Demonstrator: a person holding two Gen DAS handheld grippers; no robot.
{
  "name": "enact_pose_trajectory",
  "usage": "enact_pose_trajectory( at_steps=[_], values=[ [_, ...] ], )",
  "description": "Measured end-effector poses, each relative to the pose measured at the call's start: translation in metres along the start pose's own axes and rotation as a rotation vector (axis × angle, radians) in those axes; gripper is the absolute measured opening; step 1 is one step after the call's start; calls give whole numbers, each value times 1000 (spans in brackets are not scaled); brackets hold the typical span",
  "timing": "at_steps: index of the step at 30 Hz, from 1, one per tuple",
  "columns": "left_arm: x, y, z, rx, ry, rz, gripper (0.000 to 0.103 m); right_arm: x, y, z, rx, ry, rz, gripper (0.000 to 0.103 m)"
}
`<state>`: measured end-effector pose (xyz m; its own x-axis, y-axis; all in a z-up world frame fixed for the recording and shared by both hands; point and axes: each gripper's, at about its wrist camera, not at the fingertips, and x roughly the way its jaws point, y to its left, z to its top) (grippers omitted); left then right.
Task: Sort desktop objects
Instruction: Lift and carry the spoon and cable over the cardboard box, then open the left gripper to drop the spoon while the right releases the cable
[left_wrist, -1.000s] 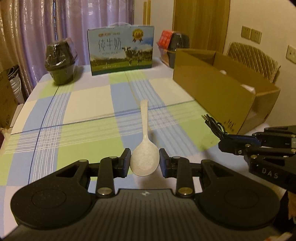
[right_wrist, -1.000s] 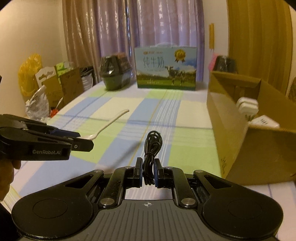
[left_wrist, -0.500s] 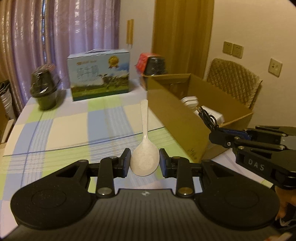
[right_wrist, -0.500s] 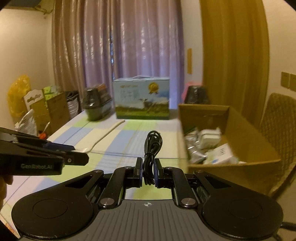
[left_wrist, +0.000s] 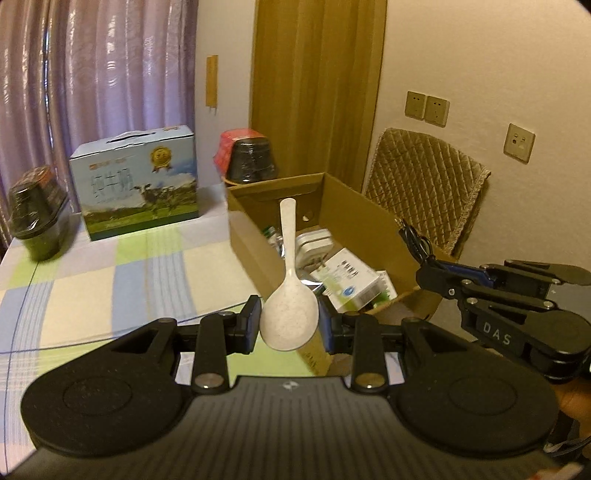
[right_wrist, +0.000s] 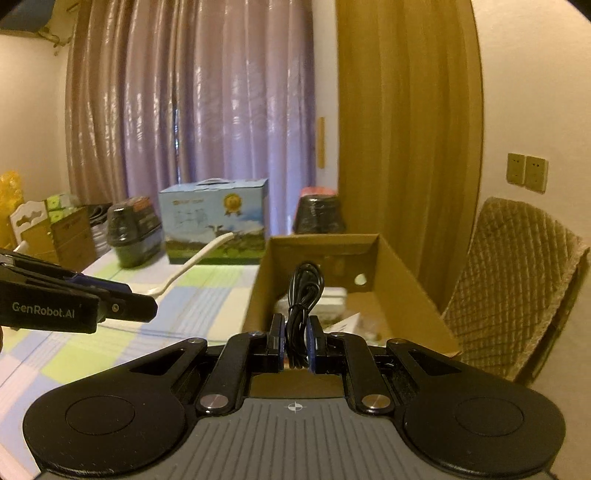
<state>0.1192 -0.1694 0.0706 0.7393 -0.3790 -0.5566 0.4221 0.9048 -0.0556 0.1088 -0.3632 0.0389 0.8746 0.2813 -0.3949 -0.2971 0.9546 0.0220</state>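
My left gripper (left_wrist: 289, 325) is shut on the bowl of a white spoon (left_wrist: 290, 310), whose handle points forward over the near left wall of an open cardboard box (left_wrist: 354, 218). My right gripper (right_wrist: 295, 341) is shut on a coiled black cable (right_wrist: 304, 291), held above the box's (right_wrist: 402, 284) near end. In the left wrist view the right gripper (left_wrist: 428, 273) and its cable (left_wrist: 415, 242) hang over the box's right wall. The right wrist view shows the left gripper (right_wrist: 147, 308) and the spoon (right_wrist: 195, 260) to the left of the box.
White adapters (left_wrist: 314, 240) and a small white-green carton (left_wrist: 349, 278) lie inside the box. A blue milk carton (left_wrist: 136, 181) and two black wrapped pots (left_wrist: 35, 214) (left_wrist: 253, 160) stand at the back of the checked tablecloth (left_wrist: 110, 280). A padded chair (right_wrist: 517, 288) is right of the box.
Both grippers have risen and swung right from the table's middle toward the cardboard box, carrying the spoon and the cable. The box's inside has come into view.
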Motion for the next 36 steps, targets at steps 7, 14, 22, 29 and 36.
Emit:
enact_pose_trajectory(
  at_steps=[7,14,22,29,36],
  values=[
    [28,-18,15,1,12,-10,27,8,-29,7,-1,-9,-13,8],
    [53,-31,25,3,27,-30,27,19,-57,13,20,-12,-35,8],
    [77,-34,29,-13,51,-46,27,32,-71,17,24,-5,-47,8],
    [89,-30,31,-27,60,-52,27,40,-75,18,21,-3,-44,8],
    [108,-33,37,-15,44,-42,33,48,-80,23,18,-4,-48,8]
  ],
)
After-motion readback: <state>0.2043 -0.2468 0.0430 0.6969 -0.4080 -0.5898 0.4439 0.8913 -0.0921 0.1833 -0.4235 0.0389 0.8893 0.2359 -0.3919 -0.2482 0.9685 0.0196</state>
